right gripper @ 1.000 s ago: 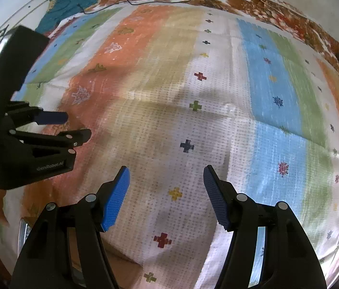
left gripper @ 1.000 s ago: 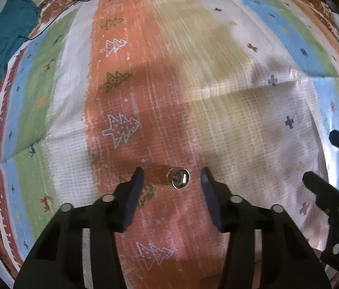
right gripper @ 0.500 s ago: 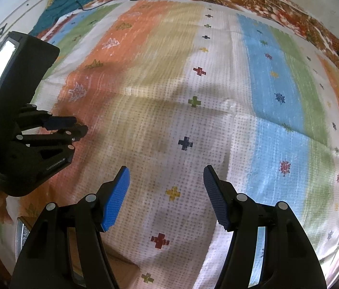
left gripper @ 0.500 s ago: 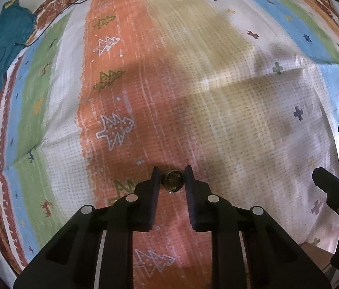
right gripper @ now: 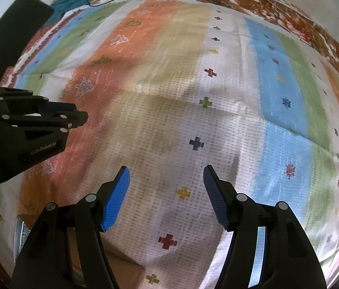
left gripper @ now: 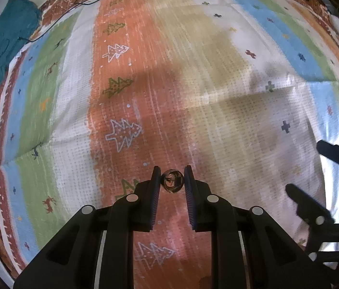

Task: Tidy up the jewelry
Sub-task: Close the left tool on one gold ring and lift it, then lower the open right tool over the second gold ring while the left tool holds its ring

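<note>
Left gripper [left gripper: 172, 180] has its fingers pinched right onto a small gold ring [left gripper: 172, 184] at the tips, over the striped bedspread [left gripper: 193, 91], so one piece looks grabbed but not stowed yet. Right wrist view: right gripper [right gripper: 165, 187] gapes wide, holding nothing, with the left gripper off to its left; no jewelry holder clearly shows.

Black tool [right gripper: 165, 193], blue ribbed pads [right gripper: 116, 196]

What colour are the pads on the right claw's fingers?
Bright blue pads, seen best in the right wrist view.
</note>
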A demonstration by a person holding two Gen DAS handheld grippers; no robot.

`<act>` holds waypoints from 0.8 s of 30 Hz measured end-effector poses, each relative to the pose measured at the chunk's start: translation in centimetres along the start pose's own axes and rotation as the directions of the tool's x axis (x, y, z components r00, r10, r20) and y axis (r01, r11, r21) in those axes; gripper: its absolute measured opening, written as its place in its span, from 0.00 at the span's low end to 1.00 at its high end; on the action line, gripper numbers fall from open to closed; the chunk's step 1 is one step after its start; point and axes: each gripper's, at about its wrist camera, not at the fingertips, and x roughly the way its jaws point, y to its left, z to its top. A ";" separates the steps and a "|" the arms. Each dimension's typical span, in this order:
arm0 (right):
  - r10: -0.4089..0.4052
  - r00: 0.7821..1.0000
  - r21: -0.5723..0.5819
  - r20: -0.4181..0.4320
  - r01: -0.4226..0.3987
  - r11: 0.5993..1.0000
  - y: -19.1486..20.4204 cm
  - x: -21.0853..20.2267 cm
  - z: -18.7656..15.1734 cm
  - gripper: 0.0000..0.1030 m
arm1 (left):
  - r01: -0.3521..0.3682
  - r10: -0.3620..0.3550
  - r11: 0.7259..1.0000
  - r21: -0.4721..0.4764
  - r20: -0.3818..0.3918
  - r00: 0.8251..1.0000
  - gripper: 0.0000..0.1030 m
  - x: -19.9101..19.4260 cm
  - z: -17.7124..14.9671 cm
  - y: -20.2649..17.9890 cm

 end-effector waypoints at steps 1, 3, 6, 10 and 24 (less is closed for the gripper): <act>0.001 1.000 -0.002 0.000 -0.001 1.000 0.1 0.0 0.0 0.62 | 0.013 -0.013 1.000 -0.008 -0.001 1.000 0.19 0.0 0.1 0.0; -0.001 1.000 -0.007 -0.002 0.001 1.000 0.1 0.0 -0.1 0.62 | 0.040 -0.040 0.999 -0.023 -0.008 0.999 0.19 0.1 0.2 0.3; -0.001 1.000 -0.008 -0.006 0.001 1.000 0.2 0.0 -0.1 0.62 | 0.031 -0.032 0.999 -0.020 -0.016 0.999 0.20 0.3 0.2 0.2; 0.000 1.000 -0.008 -0.006 0.000 1.000 0.2 0.0 -0.1 0.62 | 0.017 -0.017 1.000 -0.018 -0.019 1.000 0.22 0.5 0.3 0.2; 0.003 1.000 -0.007 -0.018 -0.003 1.000 0.1 0.2 -0.2 0.62 | -0.009 0.010 0.999 0.035 -0.035 0.999 0.26 1.3 0.2 -0.9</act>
